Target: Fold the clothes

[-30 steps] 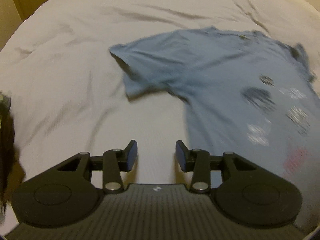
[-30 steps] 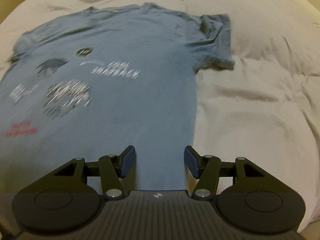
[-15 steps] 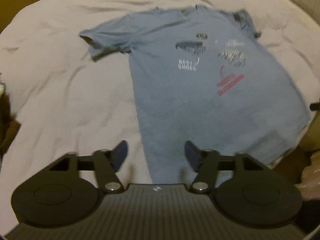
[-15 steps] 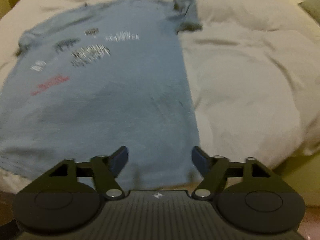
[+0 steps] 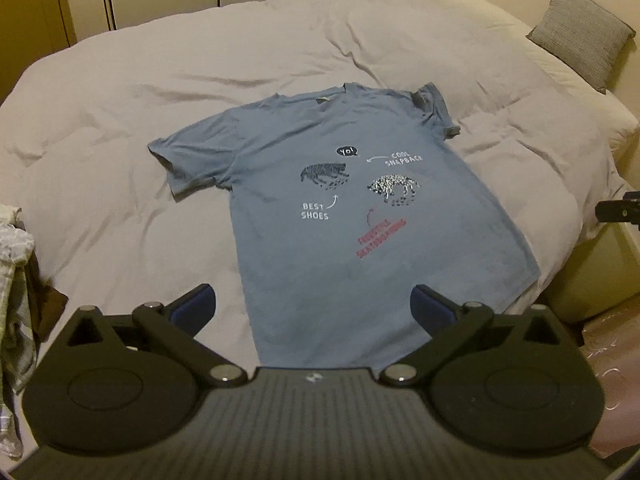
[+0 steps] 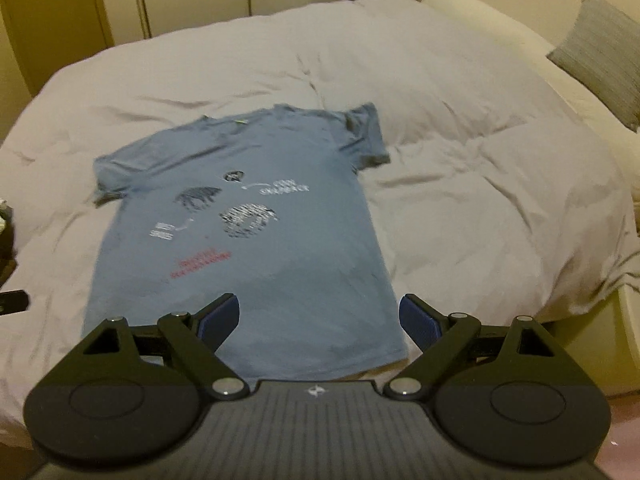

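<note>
A blue printed T-shirt (image 5: 344,208) lies flat and face up on the bed, collar far from me, hem near the bed's front edge. The same T-shirt (image 6: 248,224) shows in the right wrist view. My left gripper (image 5: 314,306) hangs open above the shirt's hem, near its left bottom part, with nothing between its fingers. My right gripper (image 6: 319,314) is open too, held above the hem towards the shirt's right bottom corner, holding nothing. Both sleeves lie spread out.
A rumpled white duvet (image 5: 120,128) covers the bed. A grey cushion (image 5: 582,34) leans at the far right. Crumpled clothes (image 5: 12,264) lie at the left edge. Wardrobe doors (image 6: 80,4) stand behind the bed. The other gripper's tip (image 5: 618,210) shows at right.
Both grippers have pulled back from close over the shirt to beyond its hem, and their jaws have opened wider. The whole shirt is now in view.
</note>
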`<state>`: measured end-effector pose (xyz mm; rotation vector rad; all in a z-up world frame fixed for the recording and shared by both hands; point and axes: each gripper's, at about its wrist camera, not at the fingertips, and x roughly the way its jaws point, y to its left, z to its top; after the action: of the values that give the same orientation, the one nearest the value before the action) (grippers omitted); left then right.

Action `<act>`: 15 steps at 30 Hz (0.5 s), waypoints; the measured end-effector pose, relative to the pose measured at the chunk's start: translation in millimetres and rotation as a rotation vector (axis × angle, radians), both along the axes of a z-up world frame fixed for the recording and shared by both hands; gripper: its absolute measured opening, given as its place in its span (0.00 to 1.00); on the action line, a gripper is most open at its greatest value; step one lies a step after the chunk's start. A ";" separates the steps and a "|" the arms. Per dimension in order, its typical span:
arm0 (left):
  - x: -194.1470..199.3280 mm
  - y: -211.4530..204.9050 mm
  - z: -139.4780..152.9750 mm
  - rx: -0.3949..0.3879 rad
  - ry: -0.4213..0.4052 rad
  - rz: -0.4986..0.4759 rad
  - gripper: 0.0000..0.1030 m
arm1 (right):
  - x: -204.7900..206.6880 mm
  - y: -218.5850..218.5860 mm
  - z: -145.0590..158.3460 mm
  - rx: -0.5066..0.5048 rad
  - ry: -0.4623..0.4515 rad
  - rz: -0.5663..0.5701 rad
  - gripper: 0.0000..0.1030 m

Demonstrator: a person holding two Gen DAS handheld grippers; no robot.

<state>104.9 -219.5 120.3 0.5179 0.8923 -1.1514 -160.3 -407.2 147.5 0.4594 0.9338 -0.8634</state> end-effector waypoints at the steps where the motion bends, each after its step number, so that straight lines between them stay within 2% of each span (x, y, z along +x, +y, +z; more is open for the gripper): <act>1: -1.0 -1.8 2.5 0.009 -0.005 0.006 0.99 | 2.8 1.9 -0.3 0.009 0.001 0.003 0.86; 5: 0.7 -7.8 5.9 0.047 -0.006 0.023 0.99 | 14.1 9.6 -1.6 0.043 0.003 0.015 0.86; 10: 1.9 -8.5 12.8 0.034 -0.034 0.007 0.99 | 28.0 19.7 -3.3 0.087 0.006 0.029 0.86; 15: 6.7 6.2 19.6 0.019 -0.013 -0.020 0.99 | 34.5 51.4 -7.5 0.115 0.023 0.026 0.86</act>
<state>111.6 -213.3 139.9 0.5502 0.8896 -1.1578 -125.9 -355.8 140.0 0.5357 1.0122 -0.7953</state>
